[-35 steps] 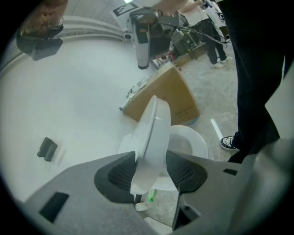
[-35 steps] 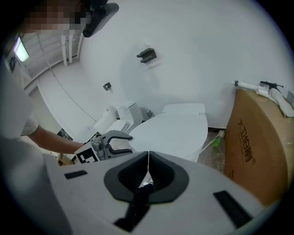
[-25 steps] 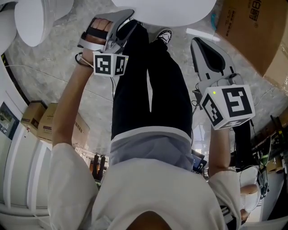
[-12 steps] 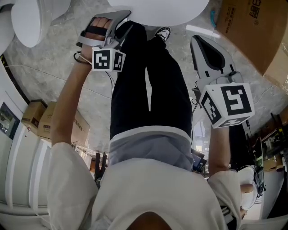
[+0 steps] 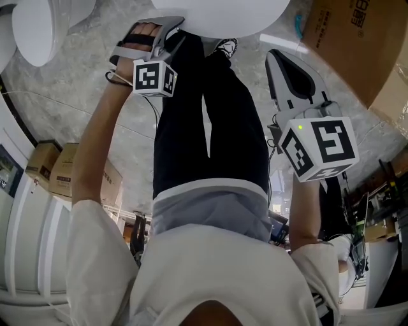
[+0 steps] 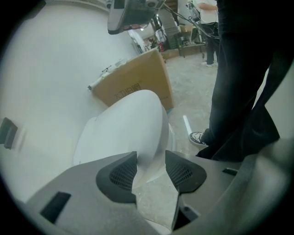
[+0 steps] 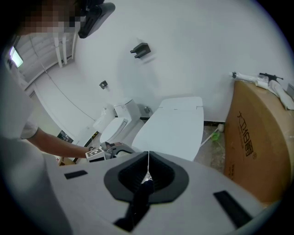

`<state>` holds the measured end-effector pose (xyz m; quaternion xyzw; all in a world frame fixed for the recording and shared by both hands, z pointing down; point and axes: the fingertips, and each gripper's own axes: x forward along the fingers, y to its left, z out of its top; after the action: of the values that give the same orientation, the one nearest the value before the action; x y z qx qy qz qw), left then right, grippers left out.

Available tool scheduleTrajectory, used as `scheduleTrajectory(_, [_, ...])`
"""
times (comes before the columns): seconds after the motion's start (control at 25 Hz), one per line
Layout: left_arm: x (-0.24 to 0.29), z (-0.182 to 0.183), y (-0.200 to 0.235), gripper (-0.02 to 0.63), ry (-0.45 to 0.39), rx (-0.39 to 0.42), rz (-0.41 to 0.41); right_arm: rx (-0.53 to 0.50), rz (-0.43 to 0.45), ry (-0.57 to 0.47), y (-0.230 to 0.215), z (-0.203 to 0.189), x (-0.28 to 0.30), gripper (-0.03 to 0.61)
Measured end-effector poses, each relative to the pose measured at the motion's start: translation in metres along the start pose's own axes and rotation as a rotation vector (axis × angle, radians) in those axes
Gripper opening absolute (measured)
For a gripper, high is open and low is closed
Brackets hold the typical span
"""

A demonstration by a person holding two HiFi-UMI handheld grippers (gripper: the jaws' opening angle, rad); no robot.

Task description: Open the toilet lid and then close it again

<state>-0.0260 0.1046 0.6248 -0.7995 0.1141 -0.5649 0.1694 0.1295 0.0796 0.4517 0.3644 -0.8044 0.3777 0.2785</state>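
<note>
At toilet lid (image 6: 133, 124) front: left gripper (image 6: 150, 158) apart, narrowing, lid edge between; right gripper (image 7: 148, 167) closed; cardboard box (image 7: 255, 137), Chinese print.

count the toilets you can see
2 for sure: the closed toilet straight ahead, and a second toilet further off to its left. A white shape just beyond that one may be a third, partly hidden.

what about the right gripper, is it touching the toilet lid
Apart. In the head view, bare floor shows between the right gripper and the toilet lid.
</note>
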Motion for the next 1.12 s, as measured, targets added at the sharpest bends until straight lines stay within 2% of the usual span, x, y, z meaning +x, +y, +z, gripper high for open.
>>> scheduleTrajectory(0.68, [0.052, -0.018, -0.034, 0.189, 0.058, -0.044, -0.112, 0.043, -0.009, 0.013, -0.013, -0.002, 0.006, 0.011])
scheduleTrajectory(1.12, [0.073, -0.029, -0.051, 0.189, 0.103, -0.038, -0.165, 0.057, -0.01, 0.013, -0.007, -0.002, 0.013, 0.011])
